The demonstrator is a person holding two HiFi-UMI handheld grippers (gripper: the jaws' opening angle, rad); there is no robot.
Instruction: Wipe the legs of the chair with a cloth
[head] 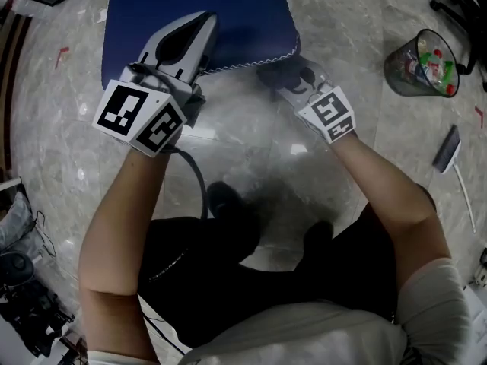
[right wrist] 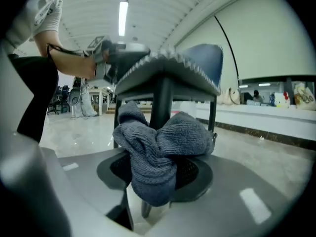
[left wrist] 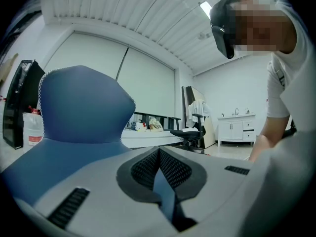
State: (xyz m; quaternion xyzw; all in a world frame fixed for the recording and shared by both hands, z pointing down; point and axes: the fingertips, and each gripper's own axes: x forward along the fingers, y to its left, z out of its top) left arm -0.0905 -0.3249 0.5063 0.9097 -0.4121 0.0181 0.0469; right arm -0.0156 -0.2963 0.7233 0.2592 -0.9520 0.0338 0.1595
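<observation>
The cloth (right wrist: 159, 152) is a grey, ribbed terry rag, soft and light, bunched into a loose wad. It will fold and slide rather than push back, so all the pressure on the leg has to come from you. It sits pinched in your right gripper (right wrist: 159, 179), whose jaws are closed on its lower fold, with two lobes spilling up and forward. Those lobes lie against the front of the dark chair leg (right wrist: 162, 100), just beneath the front corner of the blue seat (head: 228, 14). I cannot tell whether they wrap round the leg or only press on its face.

The grip looks deep enough, by my judgement, but the free lobes may drag out if you scrub hard. Hold the wad near its middle, as you have it, and let the loose parts do the wiping. The leg is a slim, stiff, smooth post, likely slippery under the cloth, so run along its length with light sideways pressure.

The chair seems light enough to skid on the polished stone floor (head: 251, 139). Your left gripper (head: 190, 36) lies on top of the seat near its front edge, jaws together with nothing between them, well placed to steady the chair.
</observation>
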